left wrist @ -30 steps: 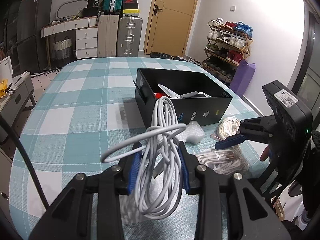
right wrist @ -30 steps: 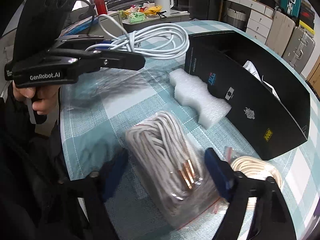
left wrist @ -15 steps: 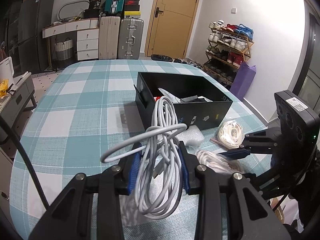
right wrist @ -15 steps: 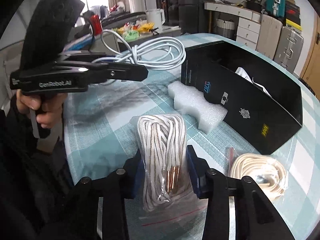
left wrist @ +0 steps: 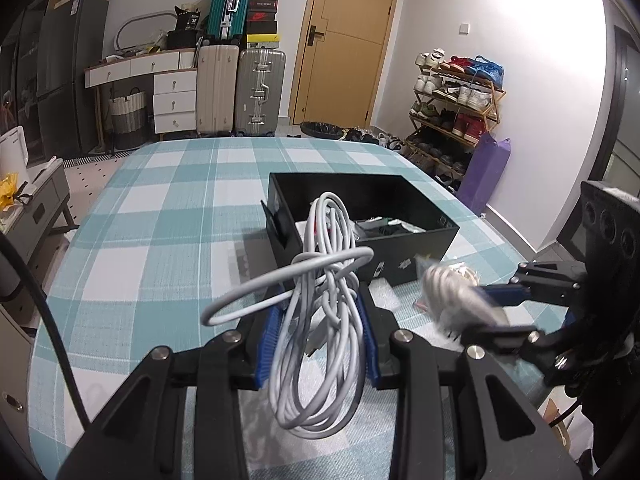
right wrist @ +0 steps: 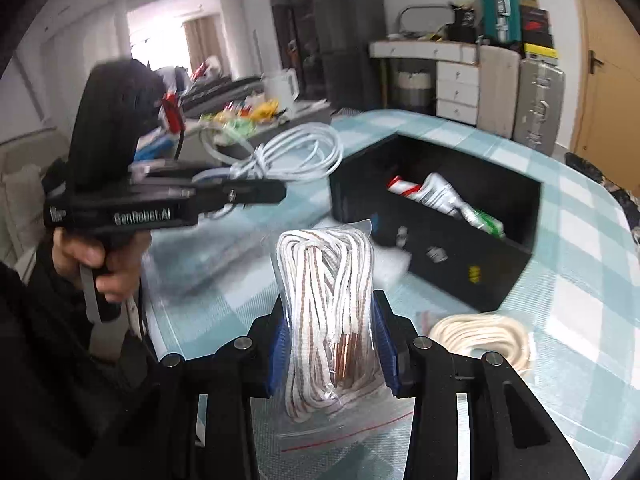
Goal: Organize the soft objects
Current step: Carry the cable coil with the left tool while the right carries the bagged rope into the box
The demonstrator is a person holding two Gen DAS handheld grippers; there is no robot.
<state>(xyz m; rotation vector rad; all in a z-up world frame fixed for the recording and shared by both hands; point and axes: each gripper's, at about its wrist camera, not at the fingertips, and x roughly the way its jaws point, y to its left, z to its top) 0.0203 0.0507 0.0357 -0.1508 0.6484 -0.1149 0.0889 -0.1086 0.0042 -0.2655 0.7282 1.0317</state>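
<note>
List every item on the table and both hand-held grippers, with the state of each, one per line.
Left hand-held gripper: shut on the white cable.
White cable: coiled, held off the table.
Right hand-held gripper: shut on the bag of laces.
Bag of laces: clear bag, clamped between the pads.
Black box: open, tubes inside.
Foam piece: lying beside the box.
Cream cord: coiled, lying on the tablecloth.

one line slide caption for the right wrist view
Right gripper shut on bagged laces, black box ahead, left gripper holding white cable.
</note>
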